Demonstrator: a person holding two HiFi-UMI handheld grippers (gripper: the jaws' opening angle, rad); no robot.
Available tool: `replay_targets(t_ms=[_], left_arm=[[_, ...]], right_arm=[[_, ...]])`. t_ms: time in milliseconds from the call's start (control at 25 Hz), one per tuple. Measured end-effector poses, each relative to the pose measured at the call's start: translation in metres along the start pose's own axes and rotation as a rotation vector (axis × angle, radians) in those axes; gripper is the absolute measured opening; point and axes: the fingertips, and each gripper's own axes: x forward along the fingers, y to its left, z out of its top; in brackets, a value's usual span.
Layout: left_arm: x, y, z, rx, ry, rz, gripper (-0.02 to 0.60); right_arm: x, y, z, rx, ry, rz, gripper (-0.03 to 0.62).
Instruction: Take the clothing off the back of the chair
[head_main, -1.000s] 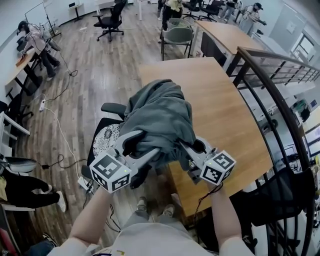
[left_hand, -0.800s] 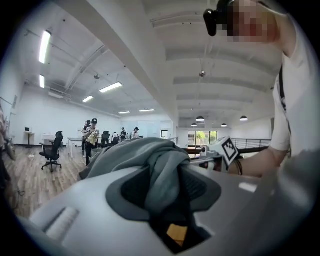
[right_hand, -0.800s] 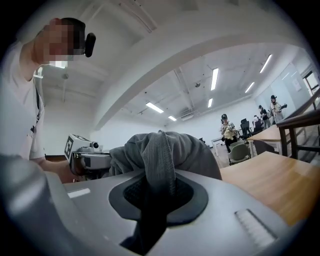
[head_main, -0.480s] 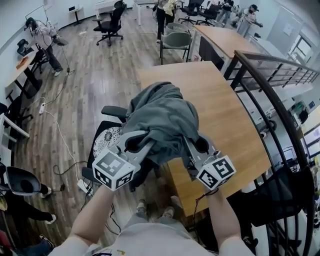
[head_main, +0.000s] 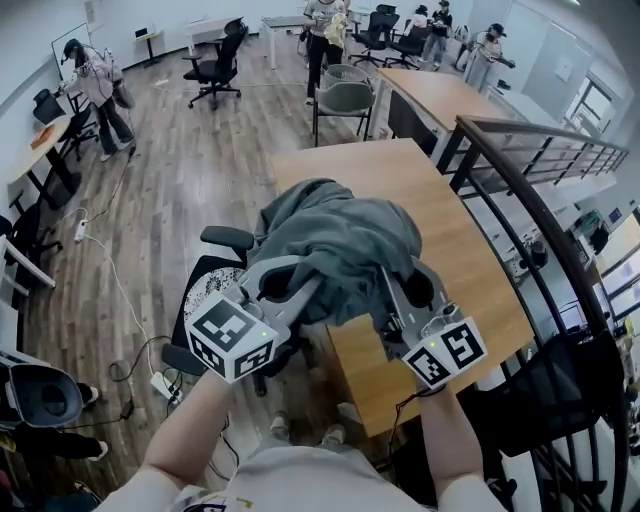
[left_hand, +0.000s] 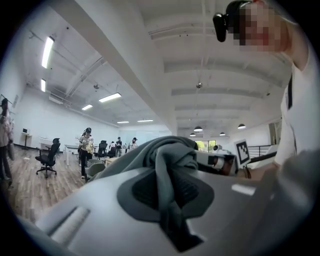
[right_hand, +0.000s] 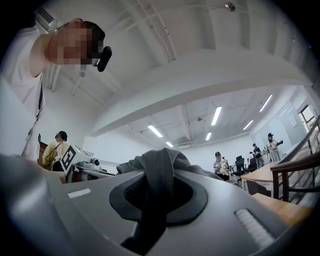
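Note:
A grey garment (head_main: 335, 240) hangs bunched above the black office chair (head_main: 212, 288), held up between my two grippers. My left gripper (head_main: 308, 292) is shut on a fold at the garment's near left edge. In the left gripper view the cloth (left_hand: 170, 165) is pinched between the jaws of the left gripper (left_hand: 172, 197). My right gripper (head_main: 386, 278) is shut on the near right edge. In the right gripper view a ribbed grey fold (right_hand: 159, 180) runs down between the jaws of the right gripper (right_hand: 155, 202). The chair's back is hidden under the garment.
A long wooden table (head_main: 430, 200) stands just right of the chair. A dark metal railing (head_main: 545, 190) runs along the right side. Cables and a power strip (head_main: 160, 383) lie on the wood floor at the left. Several people and more office chairs (head_main: 215, 50) are at the far end.
Both grippers have risen with the grey garment pinched in them, so the bundle now hangs higher over the chair. The left jaws have closed on the cloth.

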Motion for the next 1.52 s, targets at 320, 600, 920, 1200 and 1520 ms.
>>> replay_targets(t_ms=[320, 600, 920, 1200, 1520], left_arm=[[0.005, -0.049, 0.055, 0.101, -0.098, -0.048, 0.034], [0.019, -0.102, 0.095, 0.139, -0.165, -0.122, 0.034], [0.033, -0.164, 0.128, 0.164, -0.228, -0.223, 0.034], [0.046, -0.217, 0.133, 0.173, -0.245, -0.311, 0.034], [0.054, -0.251, 0.111, 0.116, -0.188, -0.393, 0.034]], right_arm=[[-0.039, 0.006, 0.065, -0.035, -0.090, -0.018, 0.049], [-0.089, 0.002, 0.118, -0.079, -0.130, -0.082, 0.048], [-0.148, 0.001, 0.167, -0.126, -0.159, -0.146, 0.049], [-0.200, -0.004, 0.188, -0.168, -0.157, -0.229, 0.049], [-0.239, -0.005, 0.178, -0.191, -0.118, -0.327, 0.049]])
